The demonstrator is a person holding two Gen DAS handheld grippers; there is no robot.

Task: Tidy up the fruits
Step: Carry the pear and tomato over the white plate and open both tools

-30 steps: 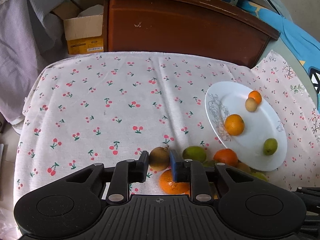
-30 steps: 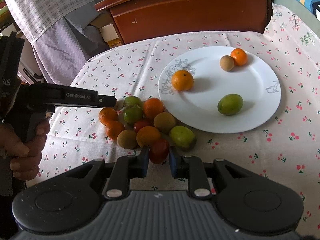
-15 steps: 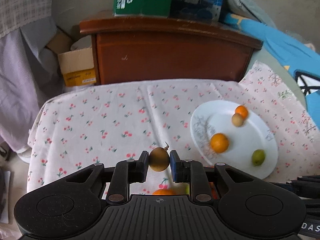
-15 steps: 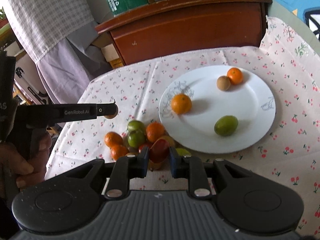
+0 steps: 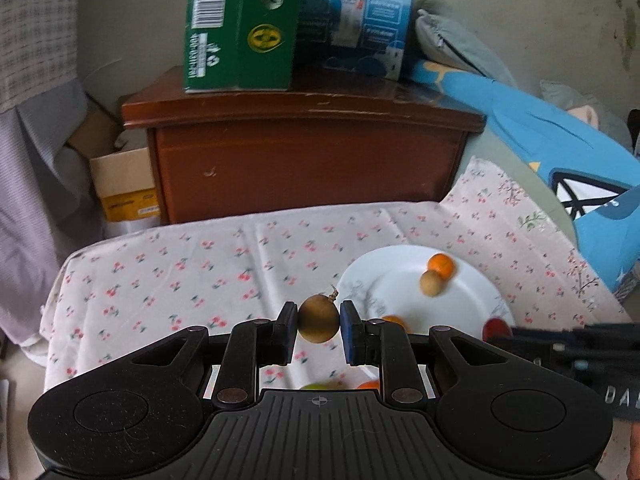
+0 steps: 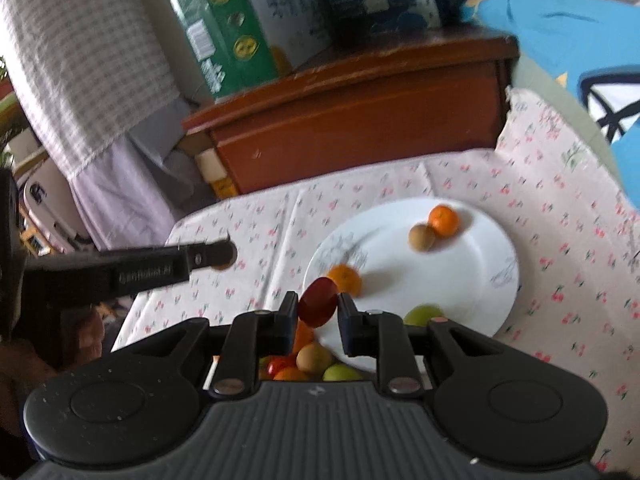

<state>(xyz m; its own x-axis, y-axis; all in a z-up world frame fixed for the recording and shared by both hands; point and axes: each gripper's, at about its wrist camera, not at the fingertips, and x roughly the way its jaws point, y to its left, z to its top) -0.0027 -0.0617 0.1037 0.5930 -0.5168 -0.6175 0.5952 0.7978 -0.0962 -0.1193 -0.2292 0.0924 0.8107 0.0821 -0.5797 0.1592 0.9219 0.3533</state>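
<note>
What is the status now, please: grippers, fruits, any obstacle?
Left gripper shut on brown fruit, right gripper shut on red fruit. Plate holds four fruits; pile remains beside it. No obstacle seen.

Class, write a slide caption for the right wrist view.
Right gripper holds a red oval fruit above a white round plate.

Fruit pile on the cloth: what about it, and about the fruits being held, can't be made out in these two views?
- Fruit pile: right wrist view, mostly behind the right tongs; count unknown.
- Same pile, left wrist view: slivers below the left tongs.
- Red fruit: blurred, kind unclear.
- Brown fruit: underside hidden.
</note>
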